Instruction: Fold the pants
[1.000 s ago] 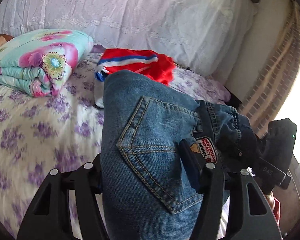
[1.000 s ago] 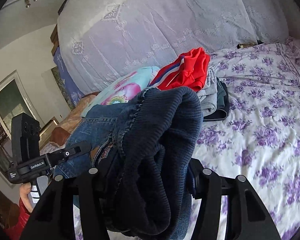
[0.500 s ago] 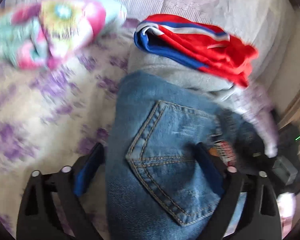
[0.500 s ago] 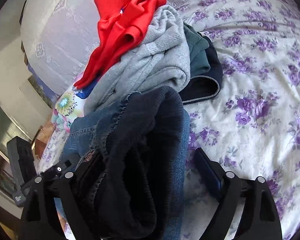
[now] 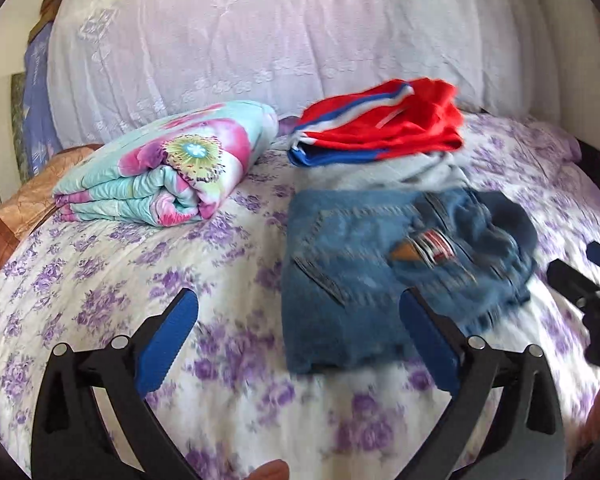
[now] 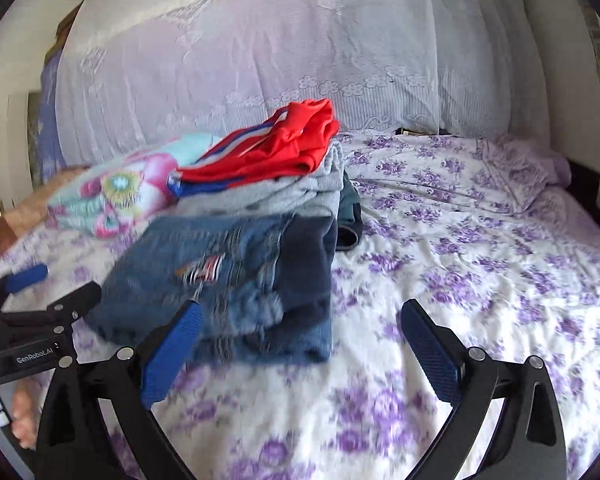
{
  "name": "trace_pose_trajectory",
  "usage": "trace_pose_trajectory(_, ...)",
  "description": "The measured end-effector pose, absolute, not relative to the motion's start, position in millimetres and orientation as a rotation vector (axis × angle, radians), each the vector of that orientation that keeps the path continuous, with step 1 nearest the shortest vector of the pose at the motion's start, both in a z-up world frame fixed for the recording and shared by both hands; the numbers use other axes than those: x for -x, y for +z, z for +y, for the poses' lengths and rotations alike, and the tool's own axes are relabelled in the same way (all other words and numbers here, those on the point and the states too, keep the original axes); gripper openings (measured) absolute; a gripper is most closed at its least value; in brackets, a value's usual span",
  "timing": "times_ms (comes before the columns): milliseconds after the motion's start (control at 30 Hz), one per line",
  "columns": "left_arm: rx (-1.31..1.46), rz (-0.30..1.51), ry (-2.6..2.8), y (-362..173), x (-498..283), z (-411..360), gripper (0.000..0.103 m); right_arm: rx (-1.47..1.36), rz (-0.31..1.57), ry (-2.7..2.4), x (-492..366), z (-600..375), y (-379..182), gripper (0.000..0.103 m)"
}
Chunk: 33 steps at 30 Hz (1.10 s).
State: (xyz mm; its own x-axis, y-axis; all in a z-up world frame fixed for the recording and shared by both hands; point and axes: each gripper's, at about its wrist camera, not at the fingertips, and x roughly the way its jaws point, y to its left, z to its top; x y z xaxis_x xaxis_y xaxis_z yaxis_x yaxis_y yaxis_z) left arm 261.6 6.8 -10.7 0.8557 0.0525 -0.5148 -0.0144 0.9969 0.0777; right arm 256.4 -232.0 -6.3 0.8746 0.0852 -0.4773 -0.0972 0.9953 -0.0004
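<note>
The folded blue jeans (image 5: pixel 364 272) lie on the purple-flowered bed sheet (image 5: pixel 120 280), back pocket and label up, against a stack of folded clothes. They also show in the right wrist view (image 6: pixel 236 280). My left gripper (image 5: pixel 296 320) is open and empty, just short of the jeans' near edge. My right gripper (image 6: pixel 300 332) is open and empty, with its left fingertip (image 6: pixel 180 344) at the jeans' near edge. The other gripper shows at the edge of each view.
The stack behind the jeans holds a red-blue garment (image 5: pixel 380 124) on a grey one (image 6: pixel 280 196) and a dark one (image 6: pixel 350 216). A folded floral quilt (image 5: pixel 168 168) lies to the left. White lace-covered pillows (image 5: pixel 260 40) line the back.
Both grippers have let go of the jeans, opened wide and pulled back. The jeans now lie on the bed in front of the stack.
</note>
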Motion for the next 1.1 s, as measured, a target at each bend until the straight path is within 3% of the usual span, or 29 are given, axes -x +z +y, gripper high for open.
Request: trace_pose_trajectory(1100, -0.151, 0.519, 0.051, -19.2, -240.9, -14.4, 0.098, -0.015, 0.567, 0.121, -247.0, -239.5, -18.2, 0.100)
